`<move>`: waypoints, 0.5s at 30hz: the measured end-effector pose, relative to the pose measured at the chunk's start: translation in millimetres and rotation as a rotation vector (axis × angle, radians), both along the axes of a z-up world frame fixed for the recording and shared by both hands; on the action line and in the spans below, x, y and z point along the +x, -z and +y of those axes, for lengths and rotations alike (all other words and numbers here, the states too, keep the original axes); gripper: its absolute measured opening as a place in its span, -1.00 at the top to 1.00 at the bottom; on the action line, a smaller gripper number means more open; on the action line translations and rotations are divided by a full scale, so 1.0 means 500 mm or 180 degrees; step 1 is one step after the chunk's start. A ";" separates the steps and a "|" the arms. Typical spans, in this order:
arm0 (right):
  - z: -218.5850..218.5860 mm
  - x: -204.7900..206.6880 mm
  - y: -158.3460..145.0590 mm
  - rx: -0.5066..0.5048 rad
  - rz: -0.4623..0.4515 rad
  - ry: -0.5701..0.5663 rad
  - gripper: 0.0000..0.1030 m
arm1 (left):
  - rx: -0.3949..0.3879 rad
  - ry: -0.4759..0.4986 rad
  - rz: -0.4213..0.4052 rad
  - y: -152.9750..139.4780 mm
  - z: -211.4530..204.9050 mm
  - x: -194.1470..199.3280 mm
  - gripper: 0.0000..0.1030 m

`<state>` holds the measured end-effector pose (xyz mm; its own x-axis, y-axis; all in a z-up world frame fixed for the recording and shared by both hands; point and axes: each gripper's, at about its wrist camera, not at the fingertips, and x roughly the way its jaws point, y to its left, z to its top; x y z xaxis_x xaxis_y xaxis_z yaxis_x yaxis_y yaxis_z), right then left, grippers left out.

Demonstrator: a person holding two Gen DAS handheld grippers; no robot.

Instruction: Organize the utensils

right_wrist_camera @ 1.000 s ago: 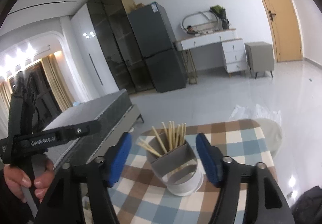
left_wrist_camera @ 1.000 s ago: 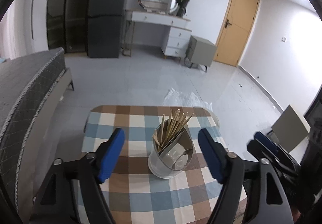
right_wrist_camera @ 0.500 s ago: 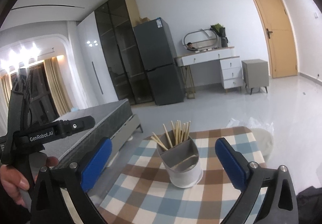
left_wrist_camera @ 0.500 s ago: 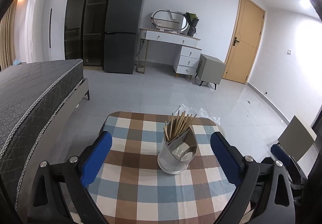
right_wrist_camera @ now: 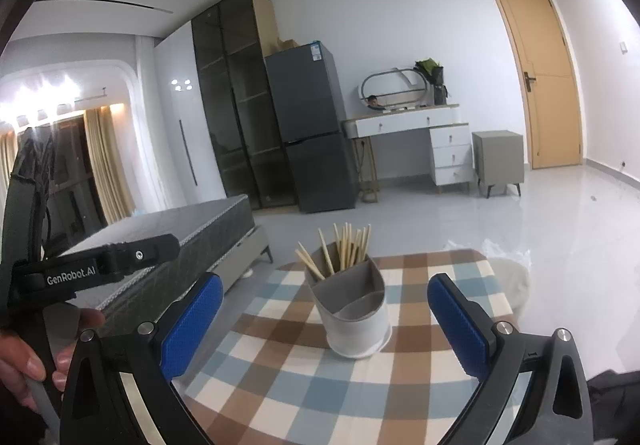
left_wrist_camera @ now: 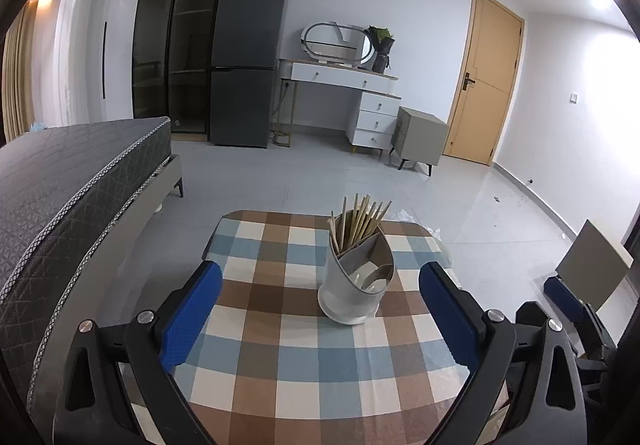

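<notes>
Both grippers have drawn back from the utensil holder since a second ago, and their blue pads, which then stood close on either side of it, are now spread wide with nothing between them. In the left wrist view the left gripper frames the holder from well apart, one of its fingers out at eight o'clock of the holder and the other at four o'clock; neither touches it. The right gripper shows the same stance in its own view, its fingers fully parted and clear of the white-and-grey cup. The holder stands upright on the checked cloth of the desk, toward the far edge, at about twelve o'clock from each camera. A bundle of chopsticks fans out of its rear compartment, leaning toward one o'clock in the left view; the front compartments look almost empty, though a pale shape lies low in one, too unclear to name. No loose utensils show anywhere on the cloth. At nine o'clock in the right view a hand grips the handle of the left tool. Judged from this layout, the sorting looks finished: the release and retreat read as letting go of the holder after placing it, with nothing left to gather in sight.
</notes>
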<state>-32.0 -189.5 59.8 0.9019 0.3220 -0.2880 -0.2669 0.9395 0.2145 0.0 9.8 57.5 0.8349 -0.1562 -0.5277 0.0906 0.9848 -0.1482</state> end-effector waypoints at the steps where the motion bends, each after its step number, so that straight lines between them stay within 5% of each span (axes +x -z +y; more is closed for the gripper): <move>1: 0.000 -0.003 0.002 0.0007 0.0005 0.0015 -1.00 | 0.0012 -0.0004 0.0001 0.002 -0.002 -0.004 -0.87; 15: -0.015 -0.029 0.000 0.0069 0.0003 0.0102 -1.00 | -0.0015 -0.0031 -0.0012 0.007 -0.004 -0.027 -0.87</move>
<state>-46.3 -197.0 59.6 0.9116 0.2991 -0.2822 -0.2365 0.9427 0.2351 -13.4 7.9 54.0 0.8383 -0.1506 -0.5239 0.0816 0.9849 -0.1526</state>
